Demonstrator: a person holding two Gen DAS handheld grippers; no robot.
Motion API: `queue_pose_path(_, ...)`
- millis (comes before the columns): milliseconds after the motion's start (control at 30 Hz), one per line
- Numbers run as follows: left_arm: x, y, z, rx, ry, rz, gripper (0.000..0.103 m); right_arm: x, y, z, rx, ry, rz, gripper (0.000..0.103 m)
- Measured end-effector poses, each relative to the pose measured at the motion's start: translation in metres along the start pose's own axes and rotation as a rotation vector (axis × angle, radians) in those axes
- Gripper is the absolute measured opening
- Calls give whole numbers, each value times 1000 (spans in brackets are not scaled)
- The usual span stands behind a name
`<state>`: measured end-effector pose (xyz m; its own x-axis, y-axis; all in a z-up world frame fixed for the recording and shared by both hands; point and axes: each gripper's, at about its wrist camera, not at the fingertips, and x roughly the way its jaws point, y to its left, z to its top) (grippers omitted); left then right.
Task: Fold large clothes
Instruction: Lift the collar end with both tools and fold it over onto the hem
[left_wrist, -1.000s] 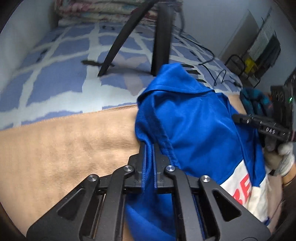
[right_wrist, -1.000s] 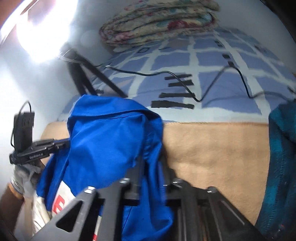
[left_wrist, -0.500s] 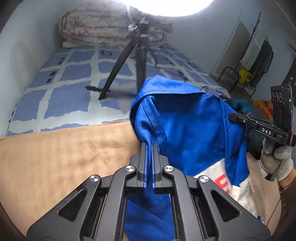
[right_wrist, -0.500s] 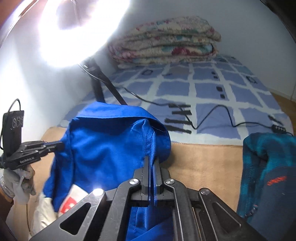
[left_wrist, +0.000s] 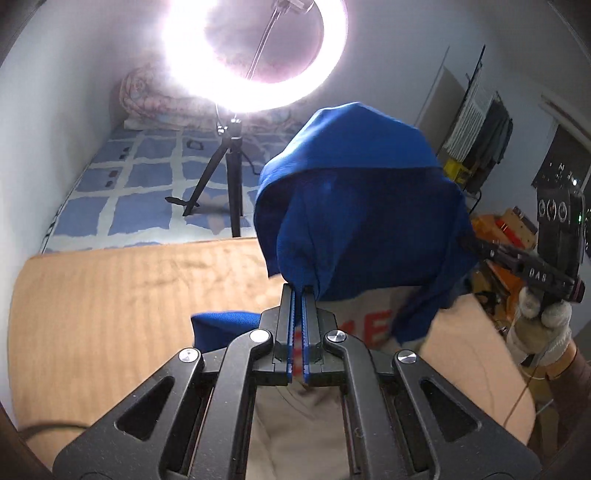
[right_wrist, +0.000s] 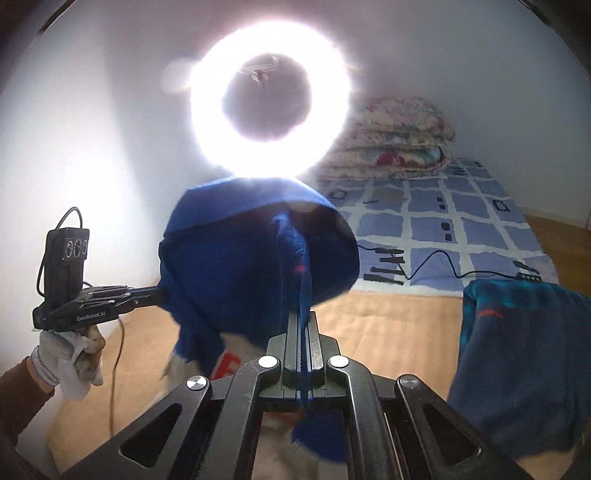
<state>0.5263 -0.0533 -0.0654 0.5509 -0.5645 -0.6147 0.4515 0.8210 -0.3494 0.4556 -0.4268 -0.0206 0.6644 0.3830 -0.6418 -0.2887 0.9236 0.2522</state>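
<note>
Clothes numbered two: one blue garment (left_wrist: 354, 206) with a cream lower part bearing red letters, and one dark teal garment (right_wrist: 517, 354) lying at the right on the tan blanket (left_wrist: 122, 295). The blue one hung bunched in the air above the blanket, between the two grippers. The left gripper (left_wrist: 298, 295) had its jaws closed tight on a blue edge, and the right gripper (right_wrist: 303, 321) likewise pinched a blue fold. Two gloved hands held them, the right hand (left_wrist: 543, 325) and the left hand (right_wrist: 70, 354). One ring light (right_wrist: 269, 99) glared on its tripod (left_wrist: 225, 177) beyond, before one folded quilt (right_wrist: 399, 136) on the checked bed (right_wrist: 443, 229).
</note>
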Motion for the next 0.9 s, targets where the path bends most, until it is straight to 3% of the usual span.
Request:
queue_pose_path(267, -79, -44, -56, -4, -6, -35, 0, -79, 50, -59, -21, 15, -18, 0)
queue_pose_path(467, -123, -62, -130, -49, 9, -57, 0, -116, 75, -125, 4, 54, -24, 0)
queue_pose_path(633, -132, -71, -193, -31, 82, -16, 0, -124, 93, -190, -1, 134, -61, 0)
queue_pose_path(800, -124, -66, -263, -57, 211, 42, 0, -111, 95, -253, -9, 255, -118, 0)
queue_pose_path(900, -127, -60, -286, -84, 253, 58, 0, -108, 95, -274, -34, 296, -162, 3)
